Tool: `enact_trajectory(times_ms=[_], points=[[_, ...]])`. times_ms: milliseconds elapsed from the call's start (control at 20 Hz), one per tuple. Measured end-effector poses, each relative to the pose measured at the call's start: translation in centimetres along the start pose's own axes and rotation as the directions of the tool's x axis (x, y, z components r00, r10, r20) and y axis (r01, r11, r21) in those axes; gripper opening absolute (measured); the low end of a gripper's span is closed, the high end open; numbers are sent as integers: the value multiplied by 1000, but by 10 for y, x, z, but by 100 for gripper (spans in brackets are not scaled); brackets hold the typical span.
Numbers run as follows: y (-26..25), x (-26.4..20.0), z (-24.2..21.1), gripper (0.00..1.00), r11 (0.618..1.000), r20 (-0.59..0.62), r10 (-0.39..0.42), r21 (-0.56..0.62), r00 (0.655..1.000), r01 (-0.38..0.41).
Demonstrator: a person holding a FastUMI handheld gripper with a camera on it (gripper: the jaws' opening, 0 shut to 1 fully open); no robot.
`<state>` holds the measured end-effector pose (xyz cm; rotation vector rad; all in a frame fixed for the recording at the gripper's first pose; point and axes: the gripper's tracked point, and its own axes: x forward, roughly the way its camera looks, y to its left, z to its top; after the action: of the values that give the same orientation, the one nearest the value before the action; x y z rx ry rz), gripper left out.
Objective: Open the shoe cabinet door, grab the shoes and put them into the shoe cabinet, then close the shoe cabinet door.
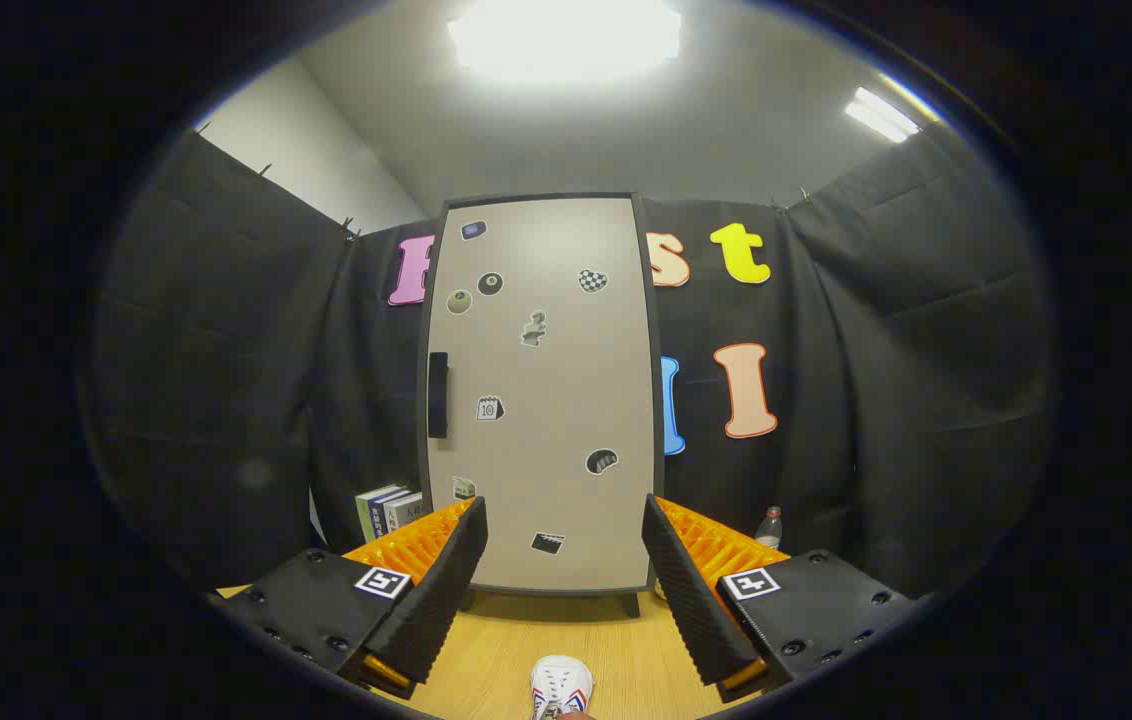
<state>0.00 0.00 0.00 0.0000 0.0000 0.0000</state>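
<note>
Your gripper is spread wide and holding nothing. The white shoe sits on the table between the fingers, and the shoe cabinet stands just beyond them, door shut

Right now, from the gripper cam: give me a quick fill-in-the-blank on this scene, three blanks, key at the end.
1. The tall beige shoe cabinet door is ____.
2. The black vertical handle sits on the door's ____ edge.
3. The gripper jaws are ____, holding nothing, with the white sneaker on the wooden table between them.

Missing words: closed; left; open
</note>
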Motion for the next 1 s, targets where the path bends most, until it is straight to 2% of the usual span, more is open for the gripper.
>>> enact_trajectory(times_ms=[1000], points=[[4, 9, 2, 97, 1000, 6, 15, 0, 1000, -15]])
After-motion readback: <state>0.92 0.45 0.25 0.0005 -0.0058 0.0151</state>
